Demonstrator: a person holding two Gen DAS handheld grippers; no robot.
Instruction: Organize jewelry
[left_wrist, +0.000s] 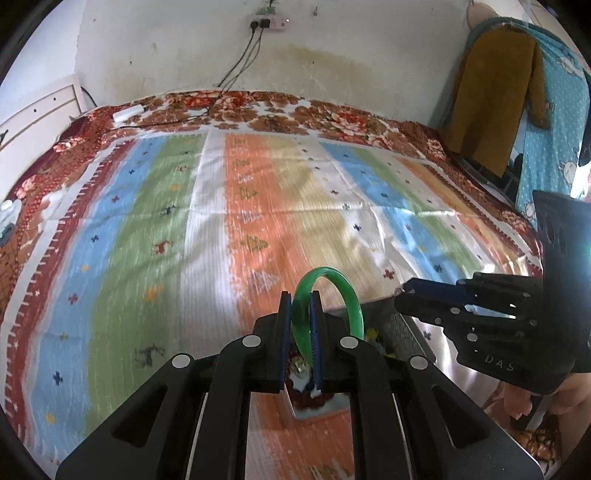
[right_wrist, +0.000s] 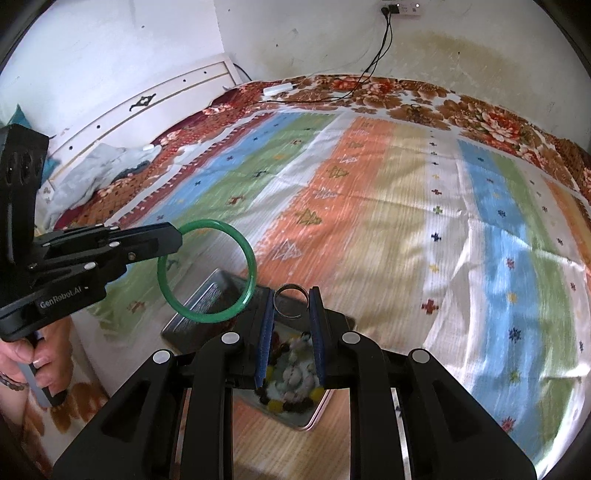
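My left gripper (left_wrist: 300, 297) is shut on a green bangle (left_wrist: 347, 291), which stands upright between its blue pads. The right wrist view shows that bangle (right_wrist: 210, 316) hanging from the left gripper (right_wrist: 176, 236) above an open metal jewelry tin. My right gripper (right_wrist: 291, 291) is shut on a thin metal ring (right_wrist: 291, 285), pinched across its width. Below it sits the tin's tray (right_wrist: 317, 413), filled with beads and pale stones, with the lid (right_wrist: 207, 299) lying open beside it. The right gripper (left_wrist: 402, 291) reaches in from the right in the left wrist view.
Everything lies on a striped bedspread (left_wrist: 258, 192) over a floral blanket. A white power strip (right_wrist: 275, 88) and cables lie near the far wall. A headboard (right_wrist: 147, 99) and crumpled cloth (right_wrist: 99, 166) are at the left. Clothes (left_wrist: 491, 103) hang at the right. A hand (right_wrist: 33, 365) grips the left handle.
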